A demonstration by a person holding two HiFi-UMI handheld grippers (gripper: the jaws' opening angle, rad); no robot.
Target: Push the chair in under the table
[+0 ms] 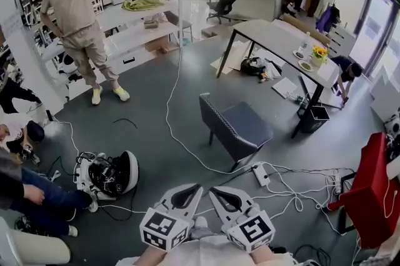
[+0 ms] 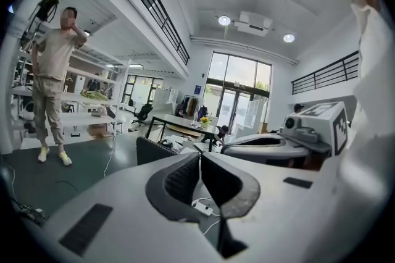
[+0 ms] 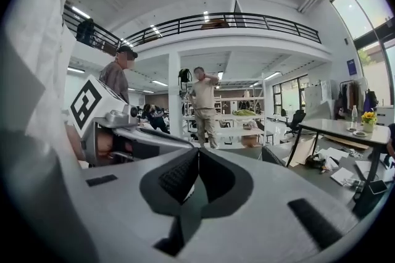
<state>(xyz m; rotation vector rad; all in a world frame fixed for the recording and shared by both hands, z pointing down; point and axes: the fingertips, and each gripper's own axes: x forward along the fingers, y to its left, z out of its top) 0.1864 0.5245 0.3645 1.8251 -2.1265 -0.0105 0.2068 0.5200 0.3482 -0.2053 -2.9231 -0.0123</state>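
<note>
Two grippers sit side by side at the bottom of the head view, the left gripper (image 1: 195,188) and the right gripper (image 1: 215,191), their tips nearly touching each other. The hands that carry them are cut off by the lower edge; only pale sleeves show behind the marker cubes. Each gripper's own view shows its jaws clenched pad to pad with nothing caught between them: the left gripper (image 2: 200,154) and the right gripper (image 3: 197,151) are both empty.

Ahead of the grippers and well apart from them stands the chair (image 1: 234,127), dark and upholstered, out on the open floor. It is not under the table (image 1: 281,40), which lies farther ahead and to the right, beyond the chair. From the left gripper view only the upper part of the chair (image 2: 154,149) rises above the gripper's body, its legs hidden. In the right gripper view just a sliver of it (image 3: 272,155) shows past the right jaw.

White cables (image 1: 187,146) and a power strip (image 1: 260,174) lie on the floor between the grippers and the chair. A red seat (image 1: 369,190) to the right of the grippers is cut by the frame edge. To their left, seated people (image 1: 31,196) are only partly in view, and what the rounded black-and-white device (image 1: 109,174) is cannot be told.
</note>
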